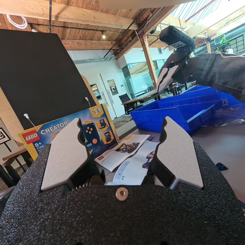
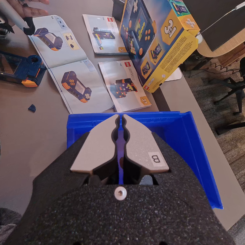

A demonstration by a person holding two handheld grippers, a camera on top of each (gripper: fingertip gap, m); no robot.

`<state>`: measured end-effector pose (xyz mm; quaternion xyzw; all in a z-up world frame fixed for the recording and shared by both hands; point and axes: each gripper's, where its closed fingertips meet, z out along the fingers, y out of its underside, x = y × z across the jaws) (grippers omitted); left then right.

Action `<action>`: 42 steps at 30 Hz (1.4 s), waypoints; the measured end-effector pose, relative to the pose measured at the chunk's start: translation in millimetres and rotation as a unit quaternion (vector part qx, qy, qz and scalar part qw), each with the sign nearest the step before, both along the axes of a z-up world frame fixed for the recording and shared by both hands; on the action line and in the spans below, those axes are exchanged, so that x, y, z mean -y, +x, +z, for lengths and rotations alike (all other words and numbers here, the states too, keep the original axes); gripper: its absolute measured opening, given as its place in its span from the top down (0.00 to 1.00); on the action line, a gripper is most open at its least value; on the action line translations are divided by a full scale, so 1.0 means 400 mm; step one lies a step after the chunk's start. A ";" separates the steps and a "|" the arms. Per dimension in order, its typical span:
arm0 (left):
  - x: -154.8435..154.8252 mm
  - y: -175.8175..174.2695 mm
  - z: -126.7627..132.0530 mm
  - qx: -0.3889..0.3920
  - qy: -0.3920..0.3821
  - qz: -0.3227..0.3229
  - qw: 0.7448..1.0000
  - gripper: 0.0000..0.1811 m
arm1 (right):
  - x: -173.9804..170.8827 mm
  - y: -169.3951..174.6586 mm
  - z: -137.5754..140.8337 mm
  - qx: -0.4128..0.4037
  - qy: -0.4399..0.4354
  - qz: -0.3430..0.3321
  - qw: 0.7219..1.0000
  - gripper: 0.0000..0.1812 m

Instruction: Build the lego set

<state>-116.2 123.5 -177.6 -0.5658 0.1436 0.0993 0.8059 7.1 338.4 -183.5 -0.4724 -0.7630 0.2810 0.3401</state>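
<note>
My left gripper (image 1: 122, 119) is open and empty, held low over the grey table (image 1: 218, 145) and facing the open instruction booklet (image 1: 132, 171). My right gripper (image 2: 120, 116) is shut, tips together, with nothing seen between them. It hovers over the blue bin (image 2: 185, 139), and the left wrist view shows it high above the bins (image 1: 158, 90). A partly built dark blue and orange model (image 2: 25, 70) lies at the table's left. A small dark blue piece (image 2: 32, 108) lies loose near the open booklet (image 2: 69, 69); it also shows in the left wrist view (image 1: 220, 166).
The Lego box (image 2: 159, 43) stands at the back, with two closed booklets (image 2: 126, 86) (image 2: 104, 34) in front of it. A person's hand (image 2: 30, 9) is at the far left. Blue bins (image 1: 172, 114) fill the right. The table edge (image 2: 198, 119) runs beside the bin, with chairs beyond. Tip to tip, the grippers are about 25 cm apart. My right tips are about 25 cm from the small dark blue piece (image 2: 32, 108), my left tips only 15 cm.
</note>
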 end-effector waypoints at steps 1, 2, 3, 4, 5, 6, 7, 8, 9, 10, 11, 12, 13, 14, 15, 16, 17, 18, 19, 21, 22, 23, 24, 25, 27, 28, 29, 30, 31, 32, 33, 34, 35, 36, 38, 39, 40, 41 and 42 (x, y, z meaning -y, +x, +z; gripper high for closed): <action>0.000 0.000 0.000 0.000 0.000 0.000 1.000 0.38 | -0.001 0.001 -0.001 0.001 0.000 -0.001 1.000 0.99; 0.000 0.000 0.000 -0.001 0.000 0.000 1.000 0.38 | -0.002 0.001 -0.002 0.002 -0.001 -0.002 1.000 0.99; -0.001 0.000 -0.001 -0.001 -0.001 0.000 1.000 0.38 | -0.002 0.001 -0.002 0.002 -0.001 -0.002 1.000 0.99; -0.001 0.000 -0.001 -0.001 -0.001 0.000 1.000 0.38 | -0.002 0.001 -0.003 0.003 -0.001 -0.002 1.000 0.99; -0.001 0.000 -0.002 -0.001 -0.002 0.000 1.000 0.38 | -0.002 0.001 -0.003 0.003 -0.001 -0.002 1.000 0.99; -0.001 0.000 -0.002 -0.001 -0.002 0.000 1.000 0.38 | -0.002 0.002 -0.004 0.005 -0.001 -0.002 1.000 0.99; -0.001 0.000 -0.002 -0.001 -0.001 0.000 1.000 0.38 | -0.002 0.002 -0.004 0.005 -0.002 -0.002 1.000 0.99; -0.001 0.000 -0.002 -0.001 -0.002 0.000 1.000 0.38 | -0.002 0.002 -0.004 0.006 -0.002 -0.002 1.000 0.99; -0.002 0.000 -0.002 -0.001 -0.002 0.000 1.000 0.38 | -0.002 0.002 -0.005 0.006 -0.002 -0.002 1.000 0.99; -0.002 0.000 -0.002 -0.001 -0.002 0.000 1.000 0.38 | -0.003 0.002 -0.005 0.006 -0.002 -0.003 1.000 0.99; -0.002 0.000 -0.002 -0.001 -0.001 0.000 1.000 0.38 | -0.003 0.002 -0.005 0.007 -0.002 -0.003 1.000 0.99; -0.001 0.001 -0.002 -0.001 -0.001 0.000 1.000 0.38 | -0.002 0.002 -0.006 0.007 -0.003 -0.003 1.000 0.99; -0.002 0.000 -0.002 -0.001 -0.002 0.000 1.000 0.38 | -0.003 0.002 -0.006 0.007 -0.003 -0.003 1.000 0.99; -0.002 0.000 -0.003 -0.001 -0.002 0.000 1.000 0.38 | -0.003 0.002 -0.006 0.007 -0.003 -0.003 1.000 0.99; -0.002 0.000 -0.003 -0.001 -0.002 0.000 1.000 0.38 | -0.002 0.002 -0.007 0.008 -0.004 -0.002 1.000 0.99; -0.002 0.000 -0.003 -0.001 -0.002 0.000 1.000 0.38 | -0.002 0.003 -0.007 0.009 -0.004 -0.002 1.000 0.99; -0.002 0.000 -0.003 -0.001 -0.002 0.000 1.000 0.38 | -0.002 0.003 -0.007 0.009 -0.005 -0.003 1.000 0.99; -0.002 0.000 -0.003 -0.001 -0.003 0.000 1.000 0.38 | -0.002 0.003 -0.008 0.009 -0.006 -0.003 1.000 0.99; -0.002 0.001 -0.004 -0.001 -0.002 0.000 1.000 0.38 | -0.002 0.003 -0.008 0.010 -0.006 -0.003 1.000 0.99; -0.002 0.001 -0.003 -0.001 -0.003 0.000 1.000 0.38 | -0.002 0.004 -0.010 0.012 -0.008 -0.003 1.000 0.99; -0.002 0.001 -0.003 -0.001 -0.002 0.000 1.000 0.38 | -0.003 0.004 -0.010 0.013 -0.008 -0.003 1.000 0.99; -0.003 0.001 -0.004 -0.001 -0.003 0.000 1.000 0.38 | -0.003 0.005 -0.012 0.014 -0.008 -0.003 1.000 0.99; -0.003 0.000 -0.004 -0.001 -0.003 0.000 1.000 0.38 | -0.002 0.005 -0.013 0.015 -0.009 -0.003 1.000 0.99; -0.003 0.001 -0.004 -0.001 -0.003 0.000 1.000 0.38 | -0.001 0.005 -0.014 0.017 -0.010 -0.002 1.000 0.99; -0.003 0.001 -0.004 -0.002 -0.003 0.000 1.000 0.38 | -0.001 0.005 -0.016 0.018 -0.012 -0.002 1.000 0.99; -0.003 0.001 -0.004 -0.002 -0.003 0.000 1.000 0.38 | 0.000 0.006 -0.017 0.020 -0.013 -0.002 1.000 0.99; -0.003 0.001 -0.004 -0.002 -0.003 0.000 1.000 0.38 | 0.000 0.006 -0.018 0.022 -0.015 -0.002 1.000 0.98; -0.002 0.001 -0.003 -0.003 -0.003 0.000 1.000 0.38 | 0.000 0.007 -0.020 0.024 -0.017 -0.002 1.000 0.98; -0.002 0.001 -0.003 -0.003 -0.003 0.000 1.000 0.38 | 0.000 0.008 -0.023 0.028 -0.019 -0.004 0.999 0.97; -0.002 0.001 -0.004 -0.003 -0.003 0.001 1.000 0.38 | 0.000 0.010 -0.025 0.032 -0.021 -0.005 0.999 0.95; -0.003 0.001 -0.005 -0.003 -0.004 0.001 1.000 0.38 | 0.000 0.011 -0.028 0.035 -0.024 -0.006 0.999 0.94; -0.003 0.001 -0.005 -0.003 -0.004 0.001 1.000 0.38 | 0.000 0.013 -0.030 0.038 -0.027 -0.007 0.999 0.94; -0.003 0.002 -0.005 -0.003 -0.004 0.000 1.000 0.38 | 0.000 0.014 -0.031 0.040 -0.029 -0.008 0.999 0.93; -0.003 0.003 -0.005 -0.004 -0.004 0.000 1.000 0.38 | -0.001 0.014 -0.033 0.043 -0.033 -0.010 0.998 0.92; -0.003 0.002 -0.006 -0.005 -0.005 0.000 1.000 0.38 | -0.001 0.017 -0.038 0.050 -0.043 -0.014 0.998 0.89; -0.004 0.002 -0.007 -0.004 -0.006 0.001 1.000 0.38 | -0.002 0.018 -0.040 0.053 -0.048 -0.017 0.997 0.88; -0.004 0.002 -0.007 -0.003 -0.006 0.000 1.000 0.38 | -0.004 0.019 -0.042 0.057 -0.054 -0.021 0.997 0.87; -0.004 0.002 -0.006 -0.003 -0.005 0.000 1.000 0.38 | -0.005 0.021 -0.045 0.061 -0.060 -0.025 0.996 0.86; -0.004 0.002 -0.007 -0.004 -0.005 0.000 1.000 0.38 | -0.007 0.022 -0.047 0.065 -0.067 -0.028 0.995 0.85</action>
